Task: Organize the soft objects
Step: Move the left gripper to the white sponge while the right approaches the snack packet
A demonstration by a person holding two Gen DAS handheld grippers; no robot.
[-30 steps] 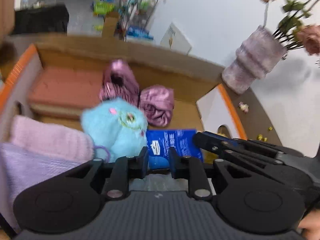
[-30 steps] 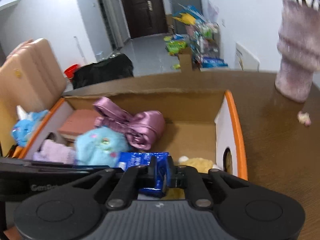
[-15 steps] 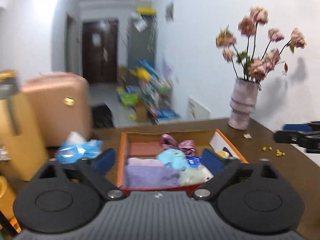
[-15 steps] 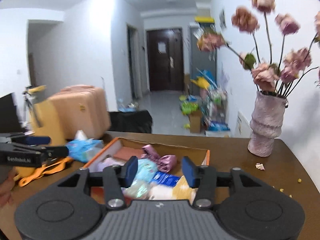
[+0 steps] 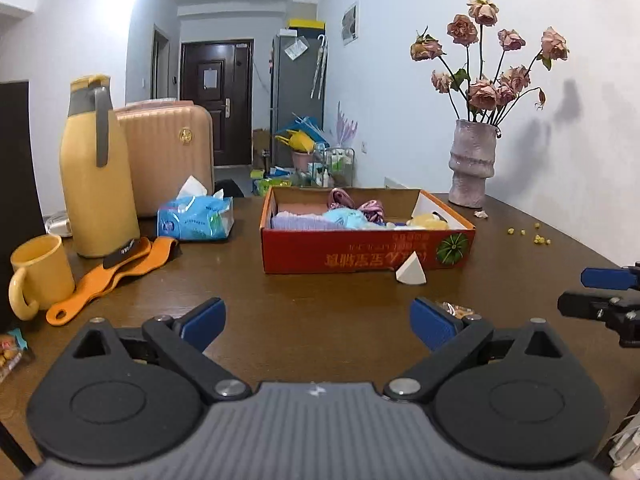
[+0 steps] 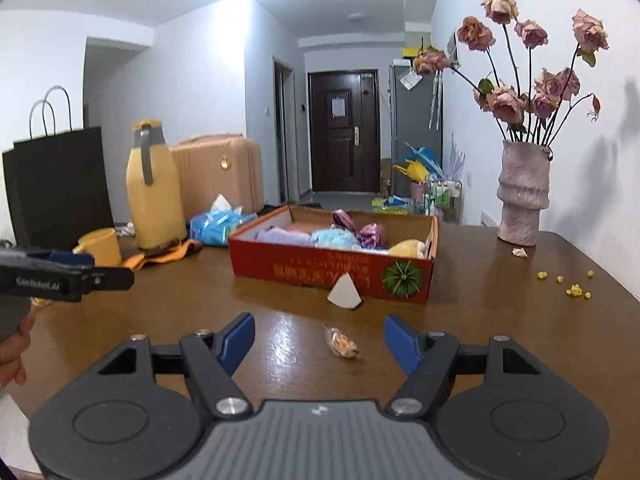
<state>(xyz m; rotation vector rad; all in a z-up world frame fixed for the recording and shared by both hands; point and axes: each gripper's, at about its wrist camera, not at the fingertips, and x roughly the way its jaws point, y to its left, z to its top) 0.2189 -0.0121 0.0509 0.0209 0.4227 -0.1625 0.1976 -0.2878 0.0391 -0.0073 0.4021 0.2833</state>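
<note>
A red cardboard box [image 5: 360,250] [image 6: 312,270] stands mid-table and holds soft things: a lilac cloth [image 5: 300,222], a blue plush toy [image 5: 348,218] [image 6: 334,236], a purple satin bow [image 5: 372,208] [image 6: 360,230] and a yellow plush [image 5: 428,222] [image 6: 406,248]. A white wedge sponge [image 5: 410,272] [image 6: 344,290] lies on the table in front of the box. My left gripper [image 5: 318,320] is open and empty, well back from the box. My right gripper [image 6: 320,342] is open and empty, above a small snack packet [image 6: 342,346].
A blue tissue pack [image 5: 194,220], a yellow jug [image 5: 98,176], a yellow mug [image 5: 38,274] and an orange strap [image 5: 116,268] stand at the left. A vase of dried roses [image 5: 472,164] [image 6: 522,196] stands at the back right, with yellow crumbs [image 6: 574,288] near it.
Both grippers have opened and pulled back from inside the box to the near side of the table. The blue packet that the right gripper held stays in the box.
</note>
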